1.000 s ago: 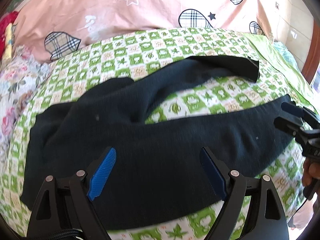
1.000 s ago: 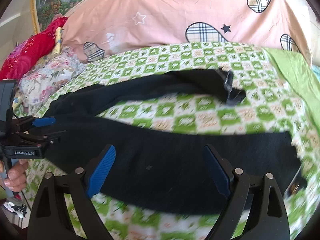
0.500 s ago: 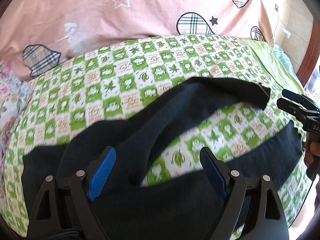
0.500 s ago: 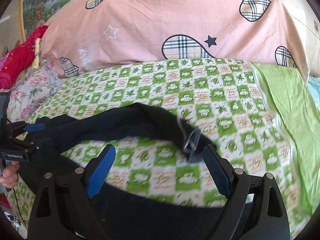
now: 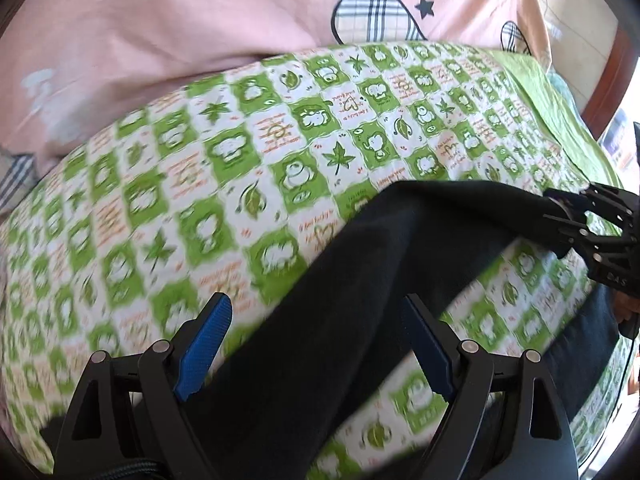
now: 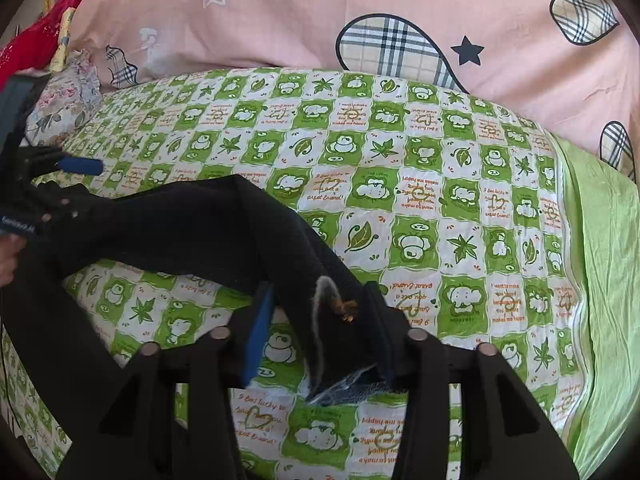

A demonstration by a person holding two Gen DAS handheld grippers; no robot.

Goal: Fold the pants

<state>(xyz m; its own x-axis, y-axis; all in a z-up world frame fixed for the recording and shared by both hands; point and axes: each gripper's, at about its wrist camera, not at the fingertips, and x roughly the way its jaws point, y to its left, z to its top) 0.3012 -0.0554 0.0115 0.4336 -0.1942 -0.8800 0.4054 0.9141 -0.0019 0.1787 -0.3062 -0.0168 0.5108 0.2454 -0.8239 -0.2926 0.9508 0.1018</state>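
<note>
Black pants (image 5: 360,280) lie spread on a green-and-white checked quilt (image 5: 240,160), their two legs apart. My left gripper (image 5: 316,340) is open, its blue-padded fingers astride the upper part of the far leg. My right gripper (image 6: 320,320) has its jaws narrowed around the cuff of the far leg (image 6: 336,320), which bunches between the blue pads. In the left wrist view the right gripper (image 5: 572,216) meets that leg's end at the right edge. In the right wrist view the left gripper (image 6: 60,176) shows at the far left, open, over the pants (image 6: 180,232).
A pink duvet with plaid hearts (image 6: 360,20) is piled behind the quilt. A plain green sheet (image 6: 600,260) lies to the right. Floral and red bedding (image 6: 60,92) sits at the far left. A wooden bed frame (image 5: 608,72) stands at the right.
Both grippers have moved forward across the pants to the far leg. My right gripper's jaws have narrowed around that leg's cuff; before they were wide open.
</note>
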